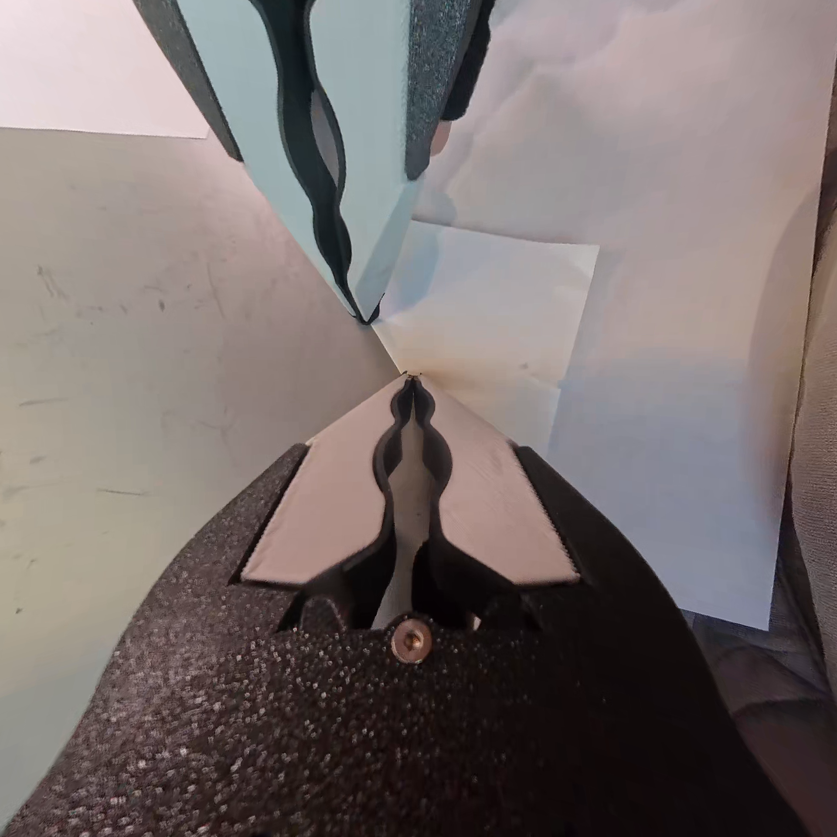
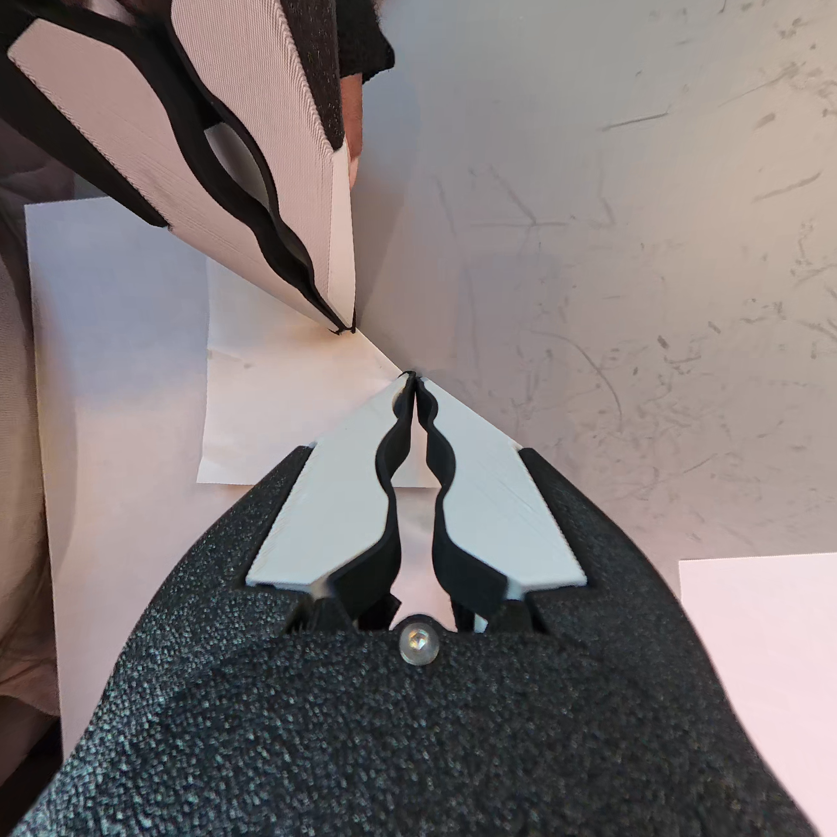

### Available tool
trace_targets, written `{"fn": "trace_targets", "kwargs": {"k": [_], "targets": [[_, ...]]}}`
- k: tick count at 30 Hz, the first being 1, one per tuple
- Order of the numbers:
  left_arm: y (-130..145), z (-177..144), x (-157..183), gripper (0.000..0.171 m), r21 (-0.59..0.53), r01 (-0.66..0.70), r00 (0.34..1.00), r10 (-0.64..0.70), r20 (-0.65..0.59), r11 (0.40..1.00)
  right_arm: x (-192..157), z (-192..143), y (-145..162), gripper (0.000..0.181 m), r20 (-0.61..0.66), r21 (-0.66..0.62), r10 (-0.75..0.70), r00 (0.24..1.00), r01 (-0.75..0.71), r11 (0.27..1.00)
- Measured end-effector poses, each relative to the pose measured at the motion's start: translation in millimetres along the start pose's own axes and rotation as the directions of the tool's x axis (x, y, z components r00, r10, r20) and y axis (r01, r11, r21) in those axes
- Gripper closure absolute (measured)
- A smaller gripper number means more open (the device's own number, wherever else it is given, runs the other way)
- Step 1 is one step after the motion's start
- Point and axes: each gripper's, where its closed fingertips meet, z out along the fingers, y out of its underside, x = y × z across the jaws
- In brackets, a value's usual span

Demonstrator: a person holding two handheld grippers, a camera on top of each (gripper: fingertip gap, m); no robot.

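1. My left gripper point(image 1: 411, 379) had its jaws pressed together at the tips, right on the edge of a small white sheet point(image 1: 493, 317); it looked clamped on that edge, though the paper is too thin to be certain.
2. My right gripper point(image 2: 411, 377) was closed the same way, its tips meeting on the pointed corner of that small white sheet point(image 2: 271, 385), which lay folded over so the corner reached the grey tabletop point(image 2: 589, 226).
3. Seen from the left wrist, the right gripper point(image 1: 364, 319) came down from above, its tips on the sheet's slanted edge, near my left tips but apart from them.
4. The small sheet rested on a larger white sheet point(image 1: 656, 407), which lay flat near the table's edge beside some grey cloth point(image 1: 815, 407).
5. Another white sheet point(image 2: 770, 656) sat well apart on the scuffed tabletop.
6. As far as I could judge, one diagonal fold was already formed and both grippers sat along it; whether it had been creased flat I could not tell.
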Motion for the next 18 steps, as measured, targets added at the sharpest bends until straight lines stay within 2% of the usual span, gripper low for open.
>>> {"fn": "trace_targets", "kwargs": {"k": [3, 6, 10, 15, 18], "targets": [[1, 0, 0, 0.171, 0.005, 0.004, 1.000, -0.004, 0.002, 1.000, 6, -6, 2, 0.180, -0.003, 0.027, 0.023, 1.000, -0.023, 0.999], [1, 0, 0, 0.171, 0.003, -0.003, 1.000, 0.003, 0.005, 1.000, 23, -27, 1, 0.177, -0.029, 0.089, 0.055, 0.998, -0.052, 0.995], [0, 0, 0, 0.171, -0.005, 0.010, 1.000, -0.010, -0.013, 1.000, 41, -51, 10, 0.174, -0.084, 0.085, 0.065, 0.994, -0.058, 0.995], [0, 0, 0, 0.171, -0.030, 0.057, 0.996, -0.059, -0.060, 0.998, 28, -36, 16, 0.178, -0.060, 0.038, 0.018, 0.998, -0.016, 0.999], [1, -1, -1, 0.171, -0.042, 0.037, 0.998, -0.039, -0.057, 0.998, 30, -25, 17, 0.181, -0.078, 0.015, 0.021, 0.997, -0.020, 1.000]]}}
